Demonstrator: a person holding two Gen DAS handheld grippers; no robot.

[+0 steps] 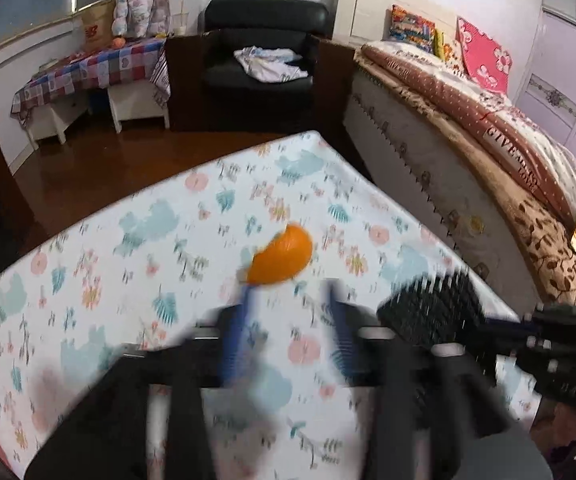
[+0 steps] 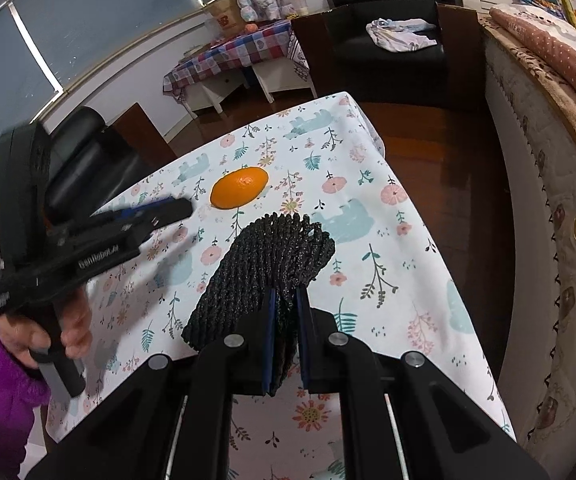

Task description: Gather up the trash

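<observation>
Right gripper (image 2: 285, 304) is clamped on the black foam mesh fruit sleeve (image 2: 263, 264), held just above the floral-cloth table (image 2: 388, 240). Left gripper (image 1: 288, 292) stands wide, nothing between its fingers, beside the round orange fruit (image 2: 239, 187) lying on the cloth. My read: sleeve is the trash in hand; next it needs carrying to a bin, none visible.

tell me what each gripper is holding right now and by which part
The right gripper is shut on the black foam net, pinching its near end. The left gripper is open and holds nothing; the orange lies free on the table.
</observation>
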